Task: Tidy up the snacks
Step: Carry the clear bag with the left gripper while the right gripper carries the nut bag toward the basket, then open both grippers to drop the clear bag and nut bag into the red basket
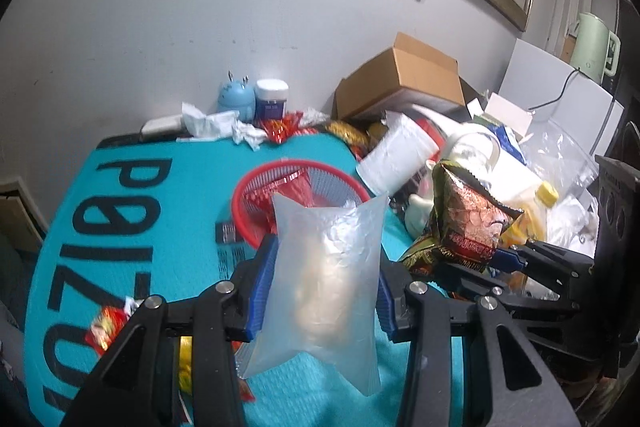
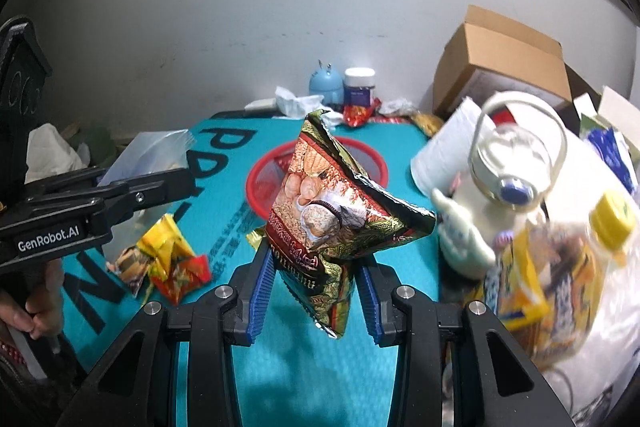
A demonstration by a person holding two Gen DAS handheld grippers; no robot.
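Snacks lifted: left hand-held gripper point(image 1: 320, 289) pinches a frosted clear pouch point(image 1: 326, 291); right hand-held gripper point(image 2: 314, 295) clamps a printed foil packet point(image 2: 332, 223), both over the teal desk point(image 2: 280, 379), presumably bound for the red basket point(image 1: 256, 187).

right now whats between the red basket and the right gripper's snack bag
Nothing: in the right wrist view only bare teal mat shows between the red basket and the held snack bag.
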